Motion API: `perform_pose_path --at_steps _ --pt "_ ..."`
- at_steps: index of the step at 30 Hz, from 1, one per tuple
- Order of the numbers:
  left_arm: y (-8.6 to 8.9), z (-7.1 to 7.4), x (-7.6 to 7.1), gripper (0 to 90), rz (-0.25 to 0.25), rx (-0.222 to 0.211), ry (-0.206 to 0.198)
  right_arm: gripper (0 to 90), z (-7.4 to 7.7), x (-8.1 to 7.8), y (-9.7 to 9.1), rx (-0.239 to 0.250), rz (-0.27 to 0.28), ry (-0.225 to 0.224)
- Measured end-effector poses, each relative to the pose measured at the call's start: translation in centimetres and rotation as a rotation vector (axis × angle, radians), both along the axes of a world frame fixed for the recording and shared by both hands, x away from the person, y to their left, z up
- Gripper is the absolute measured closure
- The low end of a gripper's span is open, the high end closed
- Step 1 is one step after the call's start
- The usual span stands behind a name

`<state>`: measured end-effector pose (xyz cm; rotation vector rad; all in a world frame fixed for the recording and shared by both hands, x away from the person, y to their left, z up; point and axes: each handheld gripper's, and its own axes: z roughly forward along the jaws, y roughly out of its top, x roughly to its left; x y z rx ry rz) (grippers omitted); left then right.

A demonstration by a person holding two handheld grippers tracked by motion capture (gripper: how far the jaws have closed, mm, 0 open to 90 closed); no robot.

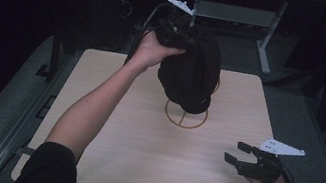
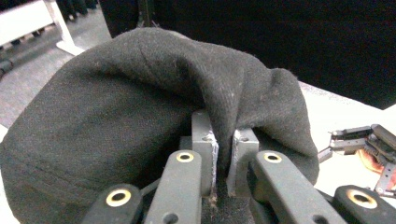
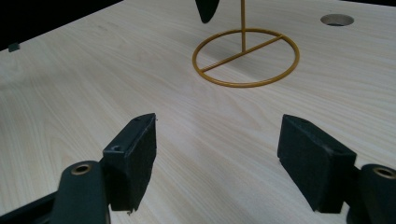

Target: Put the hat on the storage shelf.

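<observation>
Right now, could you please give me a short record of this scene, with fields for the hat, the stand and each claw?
hat: black knit hat, draped over the stand
stand: gold wire stand with a ring base, on the table
left claw: left claw, shut on a fold of the hat near its top
right claw: right claw, open, nothing between its jaws, low over the table, aimed at the stand

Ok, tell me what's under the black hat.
Under the black hat a gold wire stand's ring base rests on the table, its thin post rising into the hat. The stand's top is hidden by the fabric.
</observation>
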<state>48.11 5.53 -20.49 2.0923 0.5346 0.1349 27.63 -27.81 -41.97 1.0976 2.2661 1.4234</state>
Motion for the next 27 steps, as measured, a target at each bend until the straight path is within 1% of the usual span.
perform_pose_path --at_steps 2,3,5,6,7,9,10,12,15,20,22,25,27 --pt "-0.5 -0.4 0.5 79.7 0.003 0.0 0.046 28.1 0.0 0.0 0.1 -0.001 0.006 0.002" --pt "-0.8 -0.7 0.8 76.0 0.004 0.004 0.065 28.0 0.0 0.0 0.1 -0.004 0.007 0.002" --pt "-1.3 -1.1 1.2 69.9 0.021 0.016 0.078 28.0 -0.1 0.1 0.2 -0.005 0.012 0.004" --pt "-1.5 -1.2 1.4 64.6 0.025 0.01 0.084 28.0 -0.1 0.1 0.2 -0.005 0.014 0.005" --pt "-1.7 -1.3 1.4 62.4 0.026 0.001 0.082 28.1 -0.1 0.1 0.2 -0.006 0.016 0.006" --pt "-2.0 -1.4 1.3 62.4 0.029 0.018 0.061 28.1 -0.1 0.0 0.3 -0.008 0.017 0.013" --pt "-2.0 -1.4 1.2 60.9 0.03 0.026 0.055 28.1 -0.1 0.0 0.2 -0.009 0.017 0.014" --pt "-2.0 -1.3 1.1 60.3 0.029 0.02 0.056 28.0 -0.2 0.0 0.2 -0.01 0.016 0.014" --pt "-1.7 -1.1 0.9 58.5 0.033 0.034 0.04 28.0 -0.2 0.0 0.1 -0.006 0.011 0.013" --pt "-1.3 -0.8 0.5 56.8 0.031 0.039 0.029 28.0 -0.3 0.0 0.2 -0.016 0.015 0.013" --pt "-1.1 -0.8 0.4 56.6 0.033 0.04 0.032 28.0 -0.3 0.0 0.3 -0.025 0.015 0.019" --pt "-0.6 -0.7 -0.1 55.6 0.035 0.04 0.027 28.0 -0.3 -0.1 0.4 -0.03 0.014 0.011" --pt "-0.4 -0.6 -0.4 53.3 0.031 0.045 0.022 27.6 -0.3 -0.1 0.4 -0.034 0.005 0.004"
